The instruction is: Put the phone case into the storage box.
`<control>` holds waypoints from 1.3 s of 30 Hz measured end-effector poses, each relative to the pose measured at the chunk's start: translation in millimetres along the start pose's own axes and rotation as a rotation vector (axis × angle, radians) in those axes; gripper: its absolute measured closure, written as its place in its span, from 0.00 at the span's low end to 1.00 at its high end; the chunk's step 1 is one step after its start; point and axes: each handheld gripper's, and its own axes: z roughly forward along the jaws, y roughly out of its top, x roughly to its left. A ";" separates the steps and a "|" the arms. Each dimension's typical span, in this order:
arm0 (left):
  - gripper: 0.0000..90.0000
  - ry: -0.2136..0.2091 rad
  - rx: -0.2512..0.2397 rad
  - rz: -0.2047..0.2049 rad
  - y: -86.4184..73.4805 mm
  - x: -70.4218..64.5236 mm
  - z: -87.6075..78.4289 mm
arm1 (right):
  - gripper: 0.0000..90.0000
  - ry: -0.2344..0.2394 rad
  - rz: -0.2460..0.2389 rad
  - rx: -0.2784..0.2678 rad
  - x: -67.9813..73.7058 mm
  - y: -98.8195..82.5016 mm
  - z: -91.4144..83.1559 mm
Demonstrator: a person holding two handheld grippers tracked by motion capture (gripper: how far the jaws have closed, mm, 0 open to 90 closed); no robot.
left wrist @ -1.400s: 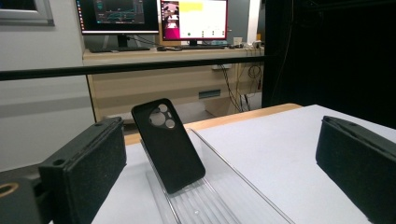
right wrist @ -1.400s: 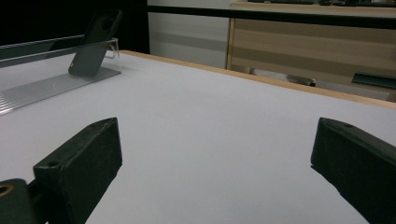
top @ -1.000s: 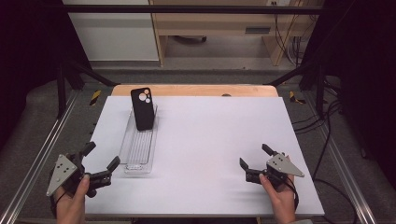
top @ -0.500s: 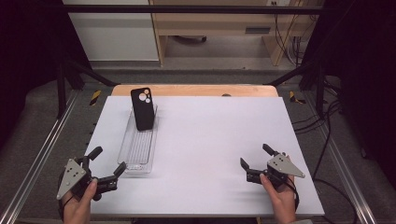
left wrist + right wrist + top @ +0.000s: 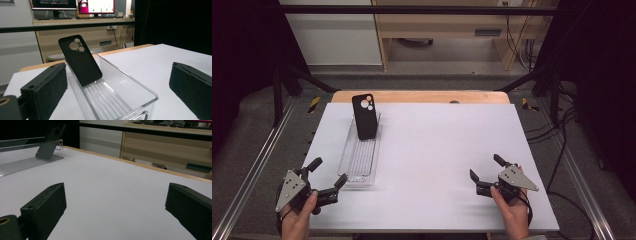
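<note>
A black phone case (image 5: 365, 117) leans upright against the far end of a clear plastic tray (image 5: 352, 169) on the left half of the white table. The left gripper view looks along the tray (image 5: 140, 90) at the case (image 5: 80, 60), camera cut-outs at its top. My left gripper (image 5: 328, 172) is open at the table's front left corner, just short of the tray's near end. My right gripper (image 5: 485, 167) is open near the front right, nothing between its jaws. Far off at the left of the right gripper view stand the case (image 5: 50, 141) and the tray (image 5: 22, 162).
The white table top (image 5: 437, 150) has a wooden strip (image 5: 422, 96) along its far edge. Metal rails (image 5: 252, 170) run down both sides, and cables (image 5: 562, 130) hang at the right. A desk with monitors (image 5: 75, 5) stands beyond the table.
My left gripper has slid right and a little toward the front edge, ending at the tray's near end. The right gripper has barely moved.
</note>
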 end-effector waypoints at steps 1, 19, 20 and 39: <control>0.01 -0.001 0.000 0.000 -0.9 0.1 0.4 | 0.04 0.000 0.001 0.000 0.0 -0.1 -0.1; 0.02 -0.007 0.018 0.005 -14.7 -1.5 1.2 | 0.06 0.005 0.013 -0.006 -1.8 -1.0 -1.5; 0.02 -0.007 0.018 0.005 -14.7 -1.5 1.2 | 0.06 0.003 0.016 -0.009 -2.3 -1.2 -1.8; 0.02 0.008 0.035 -0.013 -26.5 -6.4 18.2 | 0.04 0.007 0.035 -0.053 -3.0 -5.4 -0.8</control>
